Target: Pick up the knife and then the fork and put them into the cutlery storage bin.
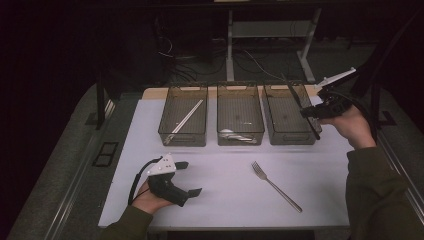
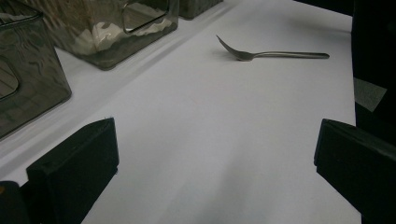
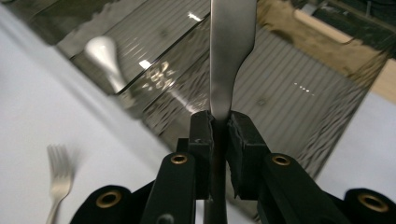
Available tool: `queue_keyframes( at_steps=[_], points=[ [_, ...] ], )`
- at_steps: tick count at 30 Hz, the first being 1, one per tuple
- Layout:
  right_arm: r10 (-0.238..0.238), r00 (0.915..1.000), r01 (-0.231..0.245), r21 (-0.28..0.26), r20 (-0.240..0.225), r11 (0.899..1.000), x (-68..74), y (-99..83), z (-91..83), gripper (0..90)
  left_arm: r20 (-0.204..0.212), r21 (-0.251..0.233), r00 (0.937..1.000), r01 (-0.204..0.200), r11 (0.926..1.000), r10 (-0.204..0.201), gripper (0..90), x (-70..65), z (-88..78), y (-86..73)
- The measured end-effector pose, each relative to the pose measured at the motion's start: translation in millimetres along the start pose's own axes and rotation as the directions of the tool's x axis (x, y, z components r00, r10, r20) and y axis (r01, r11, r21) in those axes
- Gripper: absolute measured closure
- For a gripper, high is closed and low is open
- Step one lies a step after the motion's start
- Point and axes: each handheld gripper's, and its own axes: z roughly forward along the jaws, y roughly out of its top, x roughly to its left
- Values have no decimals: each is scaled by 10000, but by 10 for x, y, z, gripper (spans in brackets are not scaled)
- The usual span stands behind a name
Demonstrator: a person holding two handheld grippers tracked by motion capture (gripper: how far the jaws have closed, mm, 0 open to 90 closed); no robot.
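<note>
knife (image 3: 232,56) tip cut off at the top edge, spoon (image 3: 103,53) handle blurred behind bin wall (image 3: 159,79)

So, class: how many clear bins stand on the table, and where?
3, in a row along the table's far edge: left bin, middle bin, right bin. None looks hidden.
</note>
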Motion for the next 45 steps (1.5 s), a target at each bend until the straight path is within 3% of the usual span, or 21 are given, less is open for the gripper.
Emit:
queue_keyframes(
  at_steps=[2,11,16,23,45],
  points=[
    [138,9999,-138,69,-43,9999,-60,71,22,802,10,18,10000,10,10000,-10,0,2,2,-2],
    [289,9978,-314,411,600,9987,-240,258,272,802,75,17,10000,6,10000,-6,0,-7,2,-5],
    [559,9952,-603,538,801,9967,-315,195,427,801,118,47,9999,-2,10000,2,0,-9,11,-8],
    [891,9933,-948,791,736,9923,-385,52,591,801,125,58,9999,-1,10000,0,0,-18,14,-6],
    [1317,9882,-1436,1733,786,9743,-395,-137,998,784,157,59,9999,-29,10000,28,0,-23,14,-2]
  ],
)
